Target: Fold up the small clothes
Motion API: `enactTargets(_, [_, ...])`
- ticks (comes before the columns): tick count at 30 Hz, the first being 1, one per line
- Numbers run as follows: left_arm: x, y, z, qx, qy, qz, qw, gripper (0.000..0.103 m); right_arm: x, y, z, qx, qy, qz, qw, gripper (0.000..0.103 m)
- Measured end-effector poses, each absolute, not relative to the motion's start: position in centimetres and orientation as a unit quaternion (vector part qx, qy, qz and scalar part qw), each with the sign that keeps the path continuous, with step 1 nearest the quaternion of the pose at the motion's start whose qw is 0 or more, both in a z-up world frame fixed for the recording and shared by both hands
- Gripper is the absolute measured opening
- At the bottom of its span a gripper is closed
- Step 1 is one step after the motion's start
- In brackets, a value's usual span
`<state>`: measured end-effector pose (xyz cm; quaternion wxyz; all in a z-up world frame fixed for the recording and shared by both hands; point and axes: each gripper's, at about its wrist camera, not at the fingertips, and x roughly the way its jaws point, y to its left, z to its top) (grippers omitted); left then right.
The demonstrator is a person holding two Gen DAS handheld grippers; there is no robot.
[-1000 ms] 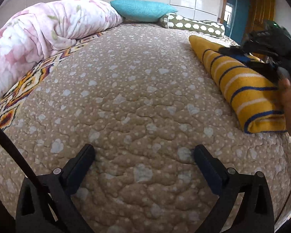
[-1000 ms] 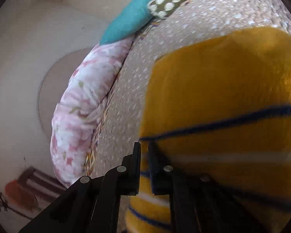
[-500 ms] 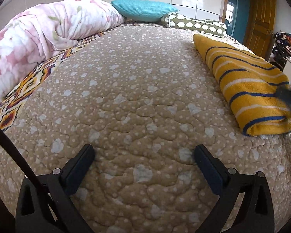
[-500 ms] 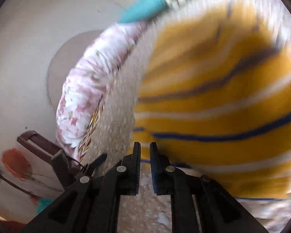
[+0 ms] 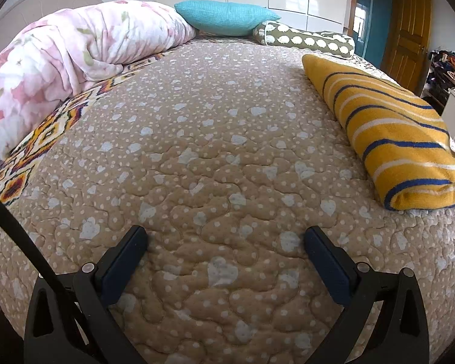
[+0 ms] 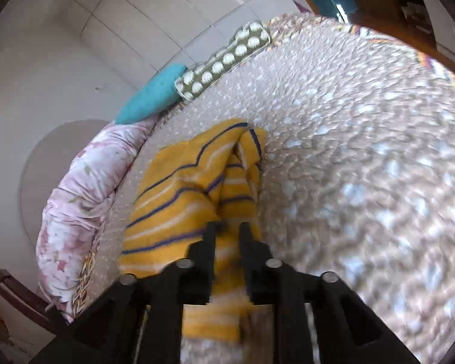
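Two grippers: my left gripper (image 5: 224,242) hangs wide-jawed over the bed (image 5: 215,139); my right gripper (image 6: 227,227), jaws just opening, narrowly parted and empty, points at the folded sweater (image 5: 391,133) near the bed's edge.

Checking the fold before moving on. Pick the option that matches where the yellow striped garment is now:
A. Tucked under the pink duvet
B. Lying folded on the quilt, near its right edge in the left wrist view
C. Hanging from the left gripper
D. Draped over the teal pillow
B: the garment lies folded on the quilt, while the left gripper is open with nothing between its fingers.
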<state>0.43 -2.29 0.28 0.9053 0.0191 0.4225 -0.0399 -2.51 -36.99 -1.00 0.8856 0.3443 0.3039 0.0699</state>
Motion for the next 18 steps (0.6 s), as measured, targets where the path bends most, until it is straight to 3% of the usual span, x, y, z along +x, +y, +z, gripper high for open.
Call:
enactTargets(4, [0.4, -2.4, 0.2, 0.02, 0.423, -0.039, 0.905, 0.103, -3.8, -35.1, 0.9, 0.315, 0.267, 0.079, 0.907, 0.021])
enactTargets(8, [0.4, -2.4, 0.3, 0.021, 0.423, -0.039, 0.905, 0.103, -0.9, -33.0, -2.5, 0.294, 0.34, 0.073, 0.89, 0.021])
enactTargets(12, [0.4, -2.4, 0.3, 0.023, 0.424, -0.042, 0.904, 0.103, -2.1, -35.1, -2.8, 0.319, 0.341, 0.04, 0.883, 0.018])
enactTargets(15, [0.7, -2.3, 0.4, 0.024, 0.44, -0.047, 0.896, 0.103, -4.0, -35.7, -1.4, 0.283, 0.331, -0.007, 0.9, 0.04])
enactTargets(18, [1.4, -2.2, 0.5, 0.021, 0.458, -0.051, 0.887, 0.103, -6.2, -35.5, -1.0, 0.28, 0.324, -0.025, 0.903, 0.045])
